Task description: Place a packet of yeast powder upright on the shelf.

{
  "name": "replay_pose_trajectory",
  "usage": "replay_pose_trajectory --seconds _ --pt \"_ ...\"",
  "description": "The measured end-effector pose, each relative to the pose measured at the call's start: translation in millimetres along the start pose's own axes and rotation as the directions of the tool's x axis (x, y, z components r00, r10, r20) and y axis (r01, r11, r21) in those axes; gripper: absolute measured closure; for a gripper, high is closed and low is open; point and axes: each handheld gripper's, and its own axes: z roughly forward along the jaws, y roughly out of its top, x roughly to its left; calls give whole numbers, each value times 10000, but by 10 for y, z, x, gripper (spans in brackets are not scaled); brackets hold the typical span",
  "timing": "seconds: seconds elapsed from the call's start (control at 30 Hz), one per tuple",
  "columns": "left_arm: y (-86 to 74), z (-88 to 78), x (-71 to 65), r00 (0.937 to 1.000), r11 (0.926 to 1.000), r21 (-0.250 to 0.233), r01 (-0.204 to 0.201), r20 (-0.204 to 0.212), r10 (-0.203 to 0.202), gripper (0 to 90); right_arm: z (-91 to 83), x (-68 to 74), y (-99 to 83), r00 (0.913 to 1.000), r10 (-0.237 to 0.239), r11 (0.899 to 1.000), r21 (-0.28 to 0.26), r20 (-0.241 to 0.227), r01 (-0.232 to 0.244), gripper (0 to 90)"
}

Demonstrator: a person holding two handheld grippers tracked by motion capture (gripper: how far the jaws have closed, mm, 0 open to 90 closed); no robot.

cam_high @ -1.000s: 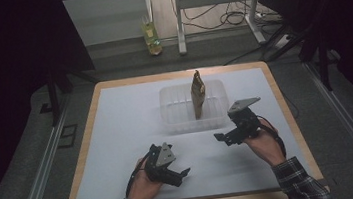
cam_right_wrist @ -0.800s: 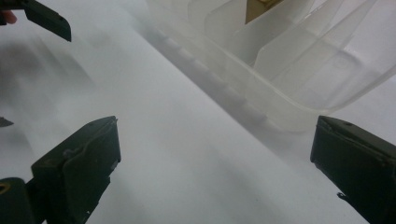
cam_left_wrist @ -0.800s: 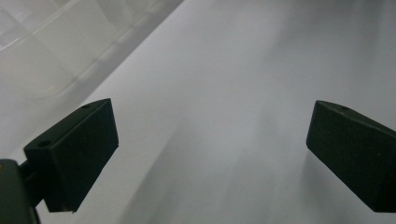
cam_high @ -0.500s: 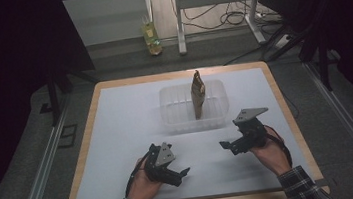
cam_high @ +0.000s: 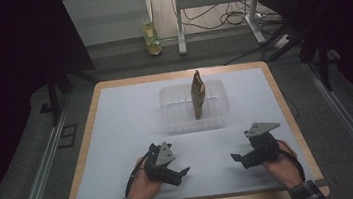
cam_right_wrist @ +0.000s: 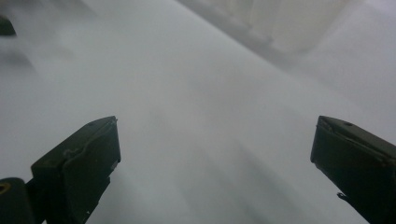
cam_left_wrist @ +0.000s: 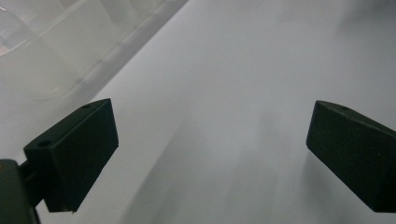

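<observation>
The right claw (cam_high: 237,159) is sitting lower and nearer the person than a second ago, drawn back from the tub toward the front edge of the bench (cam_high: 118,136); the left claw (cam_high: 182,171) is lying where it was; both are resting on the white sheet with jaws spread wide and nothing between them, as each gripper view is showing bare sheet between two parted black pads (cam_left_wrist: 74,154). Judging from here, the risk is lying in the next reach: the brown pouch (cam_high: 197,94) is standing upright and narrow, so a claw coming in askew is likely to tip it flat or nudge the light tub across the smooth sheet; jaws closing on the thin top edge may slip off. The clear plastic tub (cam_high: 217,117) is sitting at the far middle of the bench, well apart from both claws; it is holding the pouch alone, upright near its centre.
</observation>
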Motion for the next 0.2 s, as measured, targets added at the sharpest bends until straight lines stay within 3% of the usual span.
replay_pose_trajectory --seconds 0.2 --pt "8 8 -1 10000 10000 -21 -51 1 51 22 19 -10 -43 10000 62 9999 159 5 -62 20"
